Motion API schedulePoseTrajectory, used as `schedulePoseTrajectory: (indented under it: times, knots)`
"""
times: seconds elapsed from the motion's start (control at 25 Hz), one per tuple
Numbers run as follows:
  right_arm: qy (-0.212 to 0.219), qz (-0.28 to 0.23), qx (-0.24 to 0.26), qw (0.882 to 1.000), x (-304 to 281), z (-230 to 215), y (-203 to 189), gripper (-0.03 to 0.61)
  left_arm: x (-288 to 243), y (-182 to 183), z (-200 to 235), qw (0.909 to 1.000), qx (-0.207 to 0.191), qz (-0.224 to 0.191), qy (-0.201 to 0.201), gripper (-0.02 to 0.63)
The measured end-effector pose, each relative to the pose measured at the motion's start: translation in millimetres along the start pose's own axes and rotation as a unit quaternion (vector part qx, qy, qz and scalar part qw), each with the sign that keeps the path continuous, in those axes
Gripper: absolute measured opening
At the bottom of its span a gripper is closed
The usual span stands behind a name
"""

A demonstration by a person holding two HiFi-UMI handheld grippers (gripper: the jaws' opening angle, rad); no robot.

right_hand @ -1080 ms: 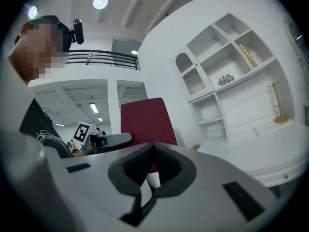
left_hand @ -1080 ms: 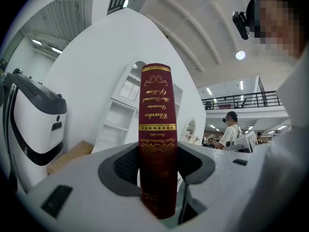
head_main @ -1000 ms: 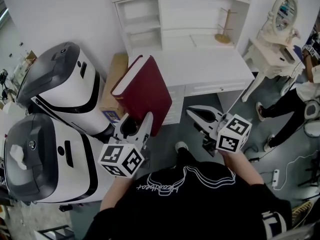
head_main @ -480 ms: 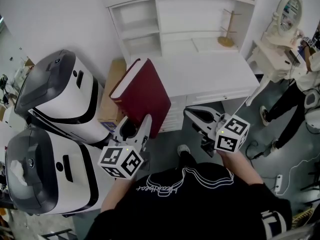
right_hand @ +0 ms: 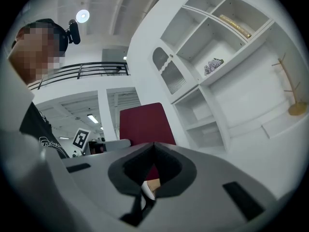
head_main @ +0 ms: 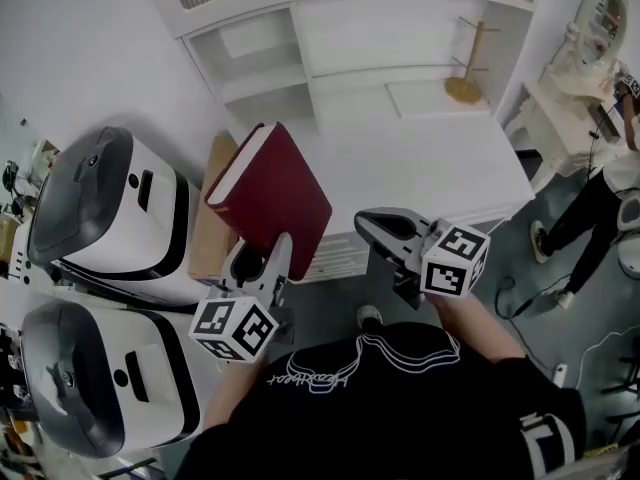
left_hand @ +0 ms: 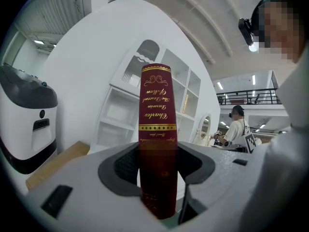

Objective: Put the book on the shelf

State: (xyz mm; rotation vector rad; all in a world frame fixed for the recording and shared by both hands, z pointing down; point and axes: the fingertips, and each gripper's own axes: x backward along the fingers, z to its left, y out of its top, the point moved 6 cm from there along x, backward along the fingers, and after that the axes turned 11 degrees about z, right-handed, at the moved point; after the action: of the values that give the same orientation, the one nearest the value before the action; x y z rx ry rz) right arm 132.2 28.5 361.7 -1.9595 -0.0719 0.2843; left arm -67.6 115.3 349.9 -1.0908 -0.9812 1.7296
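The left gripper (left_hand: 157, 178) grasps the thick dark-red hardcover book (left_hand: 157, 129) between its jaws (spine toward its camera); the right gripper (right_hand: 153, 146) is clenched, empty. Beyond the jaws, a white shelf unit (right_hand: 207, 81) keeps a greyish flower bunch (right_hand: 212, 65) in one upper compartment. Gold spine lettering shows only in the left gripper view.

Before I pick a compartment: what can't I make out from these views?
- Head view: the upper compartments of the shelf are cut off by the top edge.
- Left gripper view: the book blocks part of the shelf; its lower spine print is blurred.
- Right gripper view: the right claw hides the book's lower part.
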Motion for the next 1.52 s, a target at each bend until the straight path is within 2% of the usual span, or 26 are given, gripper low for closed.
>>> schedulePoseTrajectory:
  times: [0.24, 0.52, 0.76, 1.0, 1.52]
  knots:
    - [0.019, 0.007, 0.007, 1.000, -19.7, -66.1, 32.5, 0.006, -66.9, 25.4, 11.8, 0.9999, 0.000, -0.007, 0.015, 0.206]
    - [0.028, 0.014, 0.023, 0.999, -34.1, -113.2, 56.8, 0.006, -111.6, 43.8, 27.4, 0.9988, -0.005, -0.029, 0.039, 0.206]
    - [0.043, 0.028, 0.035, 0.998, -51.4, -123.5, 58.8, 0.006, -123.8, 50.5, 39.3, 0.9973, -0.020, -0.033, 0.062, 0.206]
    - [0.047, 0.039, 0.023, 0.998, -74.7, -136.1, 62.1, 0.006, -131.1, 62.8, 60.5, 0.9955, -0.019, -0.046, 0.081, 0.206]
    - [0.023, 0.046, 0.015, 0.999, -139.4, -179.6, 98.6, 0.006, -179.2, 105.4, 130.4, 0.9961, -0.016, -0.048, 0.072, 0.206]
